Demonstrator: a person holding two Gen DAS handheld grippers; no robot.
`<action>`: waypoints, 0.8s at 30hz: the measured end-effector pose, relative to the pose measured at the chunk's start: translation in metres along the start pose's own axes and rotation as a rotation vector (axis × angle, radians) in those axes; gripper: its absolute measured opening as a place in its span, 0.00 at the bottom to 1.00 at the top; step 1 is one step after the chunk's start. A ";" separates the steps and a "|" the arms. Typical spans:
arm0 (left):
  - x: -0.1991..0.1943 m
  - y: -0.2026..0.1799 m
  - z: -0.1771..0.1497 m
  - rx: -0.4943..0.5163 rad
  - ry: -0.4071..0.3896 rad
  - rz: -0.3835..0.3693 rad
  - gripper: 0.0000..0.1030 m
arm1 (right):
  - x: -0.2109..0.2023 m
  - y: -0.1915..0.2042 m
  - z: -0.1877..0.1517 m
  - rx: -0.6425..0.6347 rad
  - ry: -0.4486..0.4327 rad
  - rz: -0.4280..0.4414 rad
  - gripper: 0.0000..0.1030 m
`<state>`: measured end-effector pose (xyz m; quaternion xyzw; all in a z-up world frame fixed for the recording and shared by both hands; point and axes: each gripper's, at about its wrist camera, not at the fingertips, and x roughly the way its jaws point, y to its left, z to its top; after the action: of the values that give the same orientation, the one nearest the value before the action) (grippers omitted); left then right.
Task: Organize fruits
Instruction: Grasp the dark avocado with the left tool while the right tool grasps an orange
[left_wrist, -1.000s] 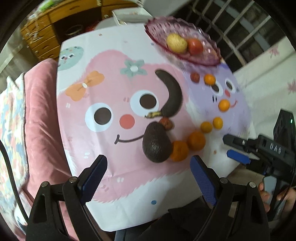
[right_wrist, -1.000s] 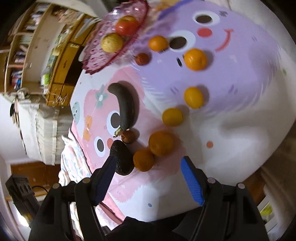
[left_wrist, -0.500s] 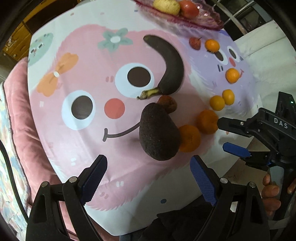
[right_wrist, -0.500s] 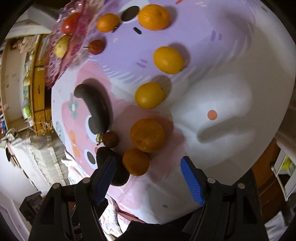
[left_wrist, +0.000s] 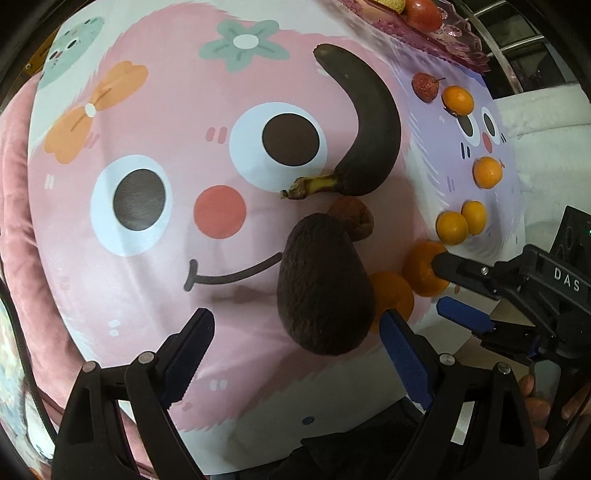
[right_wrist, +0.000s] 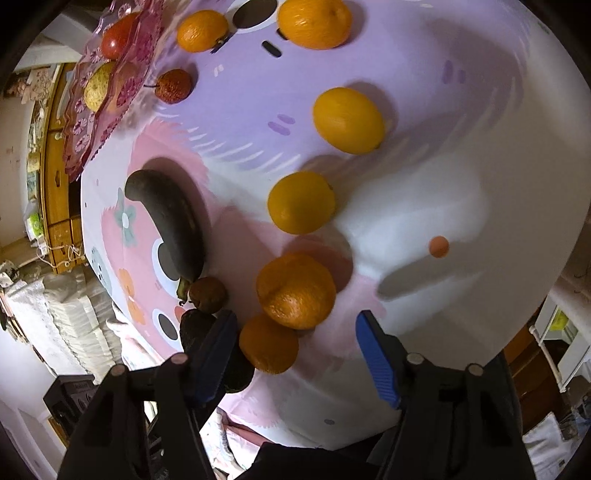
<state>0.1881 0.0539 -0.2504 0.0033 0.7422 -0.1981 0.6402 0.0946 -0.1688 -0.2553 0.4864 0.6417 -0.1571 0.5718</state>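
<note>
A dark avocado (left_wrist: 325, 284) lies on the cartoon tablecloth, just ahead of my open, empty left gripper (left_wrist: 295, 347). Beside it are a blackened banana (left_wrist: 369, 125), a small brown fruit (left_wrist: 352, 221) and two oranges (left_wrist: 393, 295). My right gripper (right_wrist: 295, 354) is open and empty, its jaws on either side of the larger orange (right_wrist: 295, 290) and the smaller one (right_wrist: 267, 343). Several small yellow-orange citrus (right_wrist: 301, 201) and a red lychee-like fruit (right_wrist: 173, 85) lie farther off. A pink glass fruit dish (right_wrist: 110, 85) holds a yellow fruit and a red one.
The right gripper shows in the left wrist view (left_wrist: 454, 284) at the table's right edge. A pink cushion (left_wrist: 14, 221) lies left of the table. Wooden drawers (right_wrist: 59, 184) stand behind it.
Both grippers have moved closer to the fruit. The avocado looms larger ahead of the left gripper, and the right gripper has come down around the two oranges.
</note>
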 end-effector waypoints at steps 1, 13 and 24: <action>0.002 -0.002 0.001 -0.004 0.003 -0.005 0.84 | 0.001 0.002 0.001 -0.007 0.007 -0.010 0.60; 0.022 -0.005 0.007 -0.093 0.028 -0.035 0.63 | 0.010 0.014 0.017 -0.082 0.062 -0.060 0.49; 0.026 0.003 0.009 -0.195 0.003 -0.073 0.55 | 0.013 0.011 0.026 -0.147 0.126 -0.058 0.42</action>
<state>0.1932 0.0479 -0.2766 -0.0859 0.7585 -0.1482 0.6287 0.1202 -0.1774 -0.2700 0.4333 0.6999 -0.0953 0.5598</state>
